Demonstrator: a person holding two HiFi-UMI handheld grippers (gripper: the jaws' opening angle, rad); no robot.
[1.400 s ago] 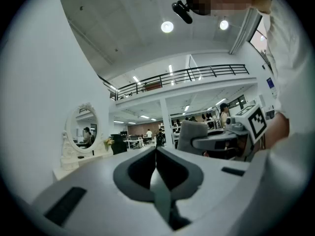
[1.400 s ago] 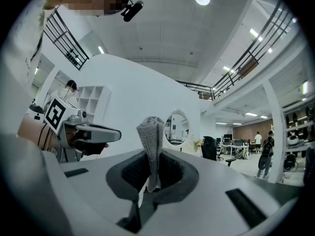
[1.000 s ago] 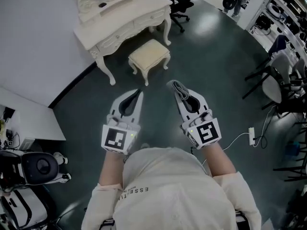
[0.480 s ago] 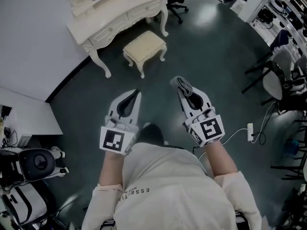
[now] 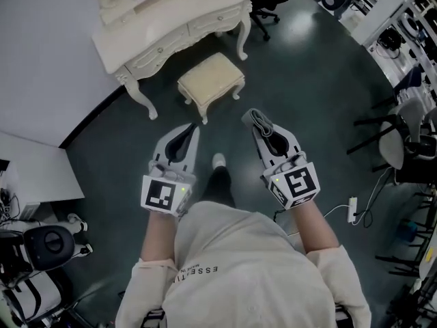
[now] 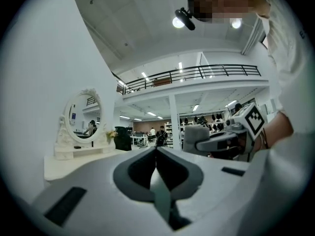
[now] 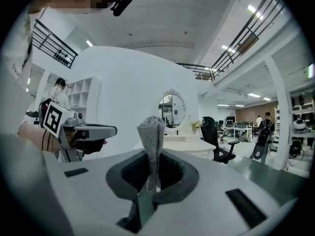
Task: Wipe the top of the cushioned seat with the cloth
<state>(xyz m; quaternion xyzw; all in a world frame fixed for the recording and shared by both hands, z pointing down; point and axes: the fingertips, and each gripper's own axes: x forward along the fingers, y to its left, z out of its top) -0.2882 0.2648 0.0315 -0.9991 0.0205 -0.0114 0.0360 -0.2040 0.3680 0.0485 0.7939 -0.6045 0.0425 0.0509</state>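
Observation:
The cream cushioned stool (image 5: 211, 79) stands on the dark floor in front of the white dressing table (image 5: 171, 20). Both grippers are held up at chest height, well short of the stool. My right gripper (image 5: 256, 119) is shut on a folded grey cloth (image 5: 258, 120), and in the right gripper view the cloth (image 7: 150, 141) sticks up between the jaws. My left gripper (image 5: 195, 130) is shut with nothing in it; its jaws (image 6: 156, 151) meet in the left gripper view.
The dressing table carries an oval mirror (image 6: 82, 116). A black office chair (image 5: 271, 5) stands beyond it. More chairs (image 5: 401, 125) line the right side, and a power strip with cable (image 5: 353, 209) lies on the floor. A white shelf (image 5: 34, 173) is at left.
The person has stepped forward, one foot now showing between the grippers. The stool and table shifted slightly in view. Both grippers keep their hold and pose.

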